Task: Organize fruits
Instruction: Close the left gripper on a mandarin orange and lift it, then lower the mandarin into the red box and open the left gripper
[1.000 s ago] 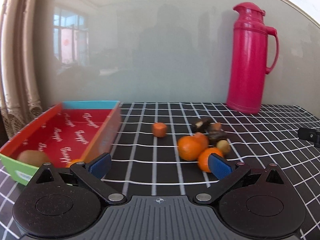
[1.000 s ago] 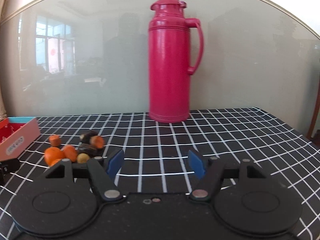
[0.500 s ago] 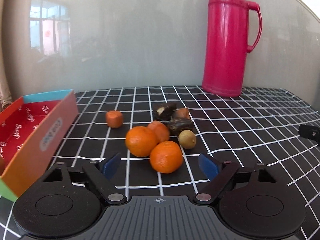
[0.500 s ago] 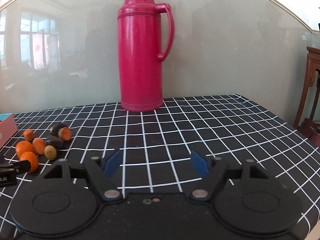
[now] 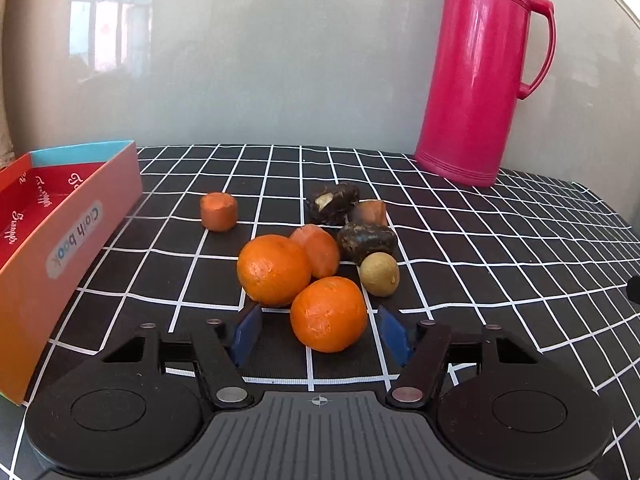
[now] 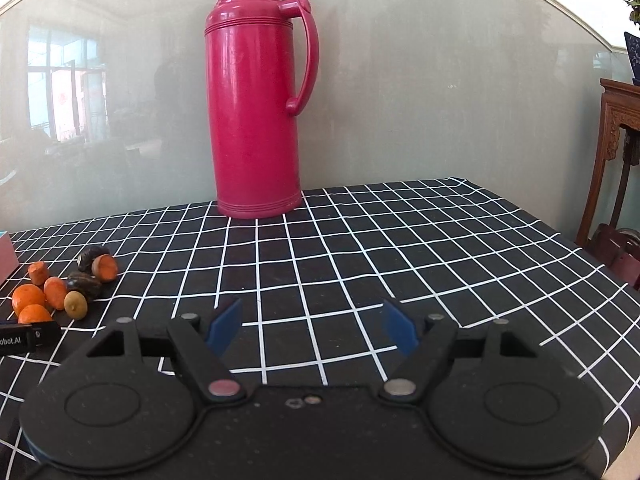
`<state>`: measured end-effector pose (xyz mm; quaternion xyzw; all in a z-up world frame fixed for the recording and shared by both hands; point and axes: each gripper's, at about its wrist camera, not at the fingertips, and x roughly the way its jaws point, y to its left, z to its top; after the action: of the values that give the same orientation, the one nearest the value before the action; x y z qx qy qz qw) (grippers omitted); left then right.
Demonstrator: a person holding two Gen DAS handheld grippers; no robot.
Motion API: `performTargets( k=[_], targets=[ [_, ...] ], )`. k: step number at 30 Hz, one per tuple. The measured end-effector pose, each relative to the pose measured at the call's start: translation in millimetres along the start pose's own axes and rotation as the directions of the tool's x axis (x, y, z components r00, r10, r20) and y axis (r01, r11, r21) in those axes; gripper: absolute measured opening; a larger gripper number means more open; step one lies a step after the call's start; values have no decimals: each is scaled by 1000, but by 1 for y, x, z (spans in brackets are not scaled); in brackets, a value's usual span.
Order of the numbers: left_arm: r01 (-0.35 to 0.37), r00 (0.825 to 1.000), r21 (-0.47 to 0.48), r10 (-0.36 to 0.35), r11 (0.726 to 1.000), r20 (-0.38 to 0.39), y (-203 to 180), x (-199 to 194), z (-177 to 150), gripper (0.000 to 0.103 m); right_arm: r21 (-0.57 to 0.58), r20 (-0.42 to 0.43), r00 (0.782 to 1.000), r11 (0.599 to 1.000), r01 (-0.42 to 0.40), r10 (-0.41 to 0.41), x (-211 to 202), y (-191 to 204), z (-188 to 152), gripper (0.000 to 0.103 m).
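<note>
Orange and red card makes up the open box (image 5: 60, 240) at the far left of the left wrist view, standing on the black, white-gridded tablecloth (image 5: 500, 280). Right of it a small orange chunk (image 5: 218, 211) sits alone, then the fruit cluster: two mandarins touching, the rear mandarin (image 5: 274, 270) and the near mandarin (image 5: 328, 314), with an orange piece (image 5: 320, 250) behind them, two dark fruits (image 5: 366, 242) and a small yellow-green fruit (image 5: 379, 274) just beside. The left gripper (image 5: 320, 334) has just been closing; the near mandarin lies between its blue pads with a gap on each side, not gripped. Farther right a pink thermos (image 5: 480, 72) stands upright at the wall. The right gripper (image 6: 312, 326) hangs half open over bare cloth with nothing between its pads, well apart from the fruit.
</note>
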<state>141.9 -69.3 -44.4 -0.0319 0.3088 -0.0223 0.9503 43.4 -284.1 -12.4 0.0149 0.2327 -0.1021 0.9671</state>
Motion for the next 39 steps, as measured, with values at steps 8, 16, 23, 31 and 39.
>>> performTargets(
  k=[8,16,23,31,39],
  targets=[
    [6,1000,53,-7,999,9,-5,-10,-1,39,-4,-5,1000,1000,-18,18,2,8,2,76],
    [13,999,59,-15,998,42,6,-33,0,39,-14,-27,999,999,-37,36,8,31,4,76],
    [-11,996,46,6,999,91,34,-55,6,39,-33,-45,996,997,-77,75,9,61,3,76],
    [-87,982,20,82,996,169,74,-83,11,39,-55,-58,992,991,-120,116,13,92,2,76],
    [-188,964,-50,194,981,184,131,-99,11,39,-78,-61,984,982,-169,165,12,123,1,76]
  ],
)
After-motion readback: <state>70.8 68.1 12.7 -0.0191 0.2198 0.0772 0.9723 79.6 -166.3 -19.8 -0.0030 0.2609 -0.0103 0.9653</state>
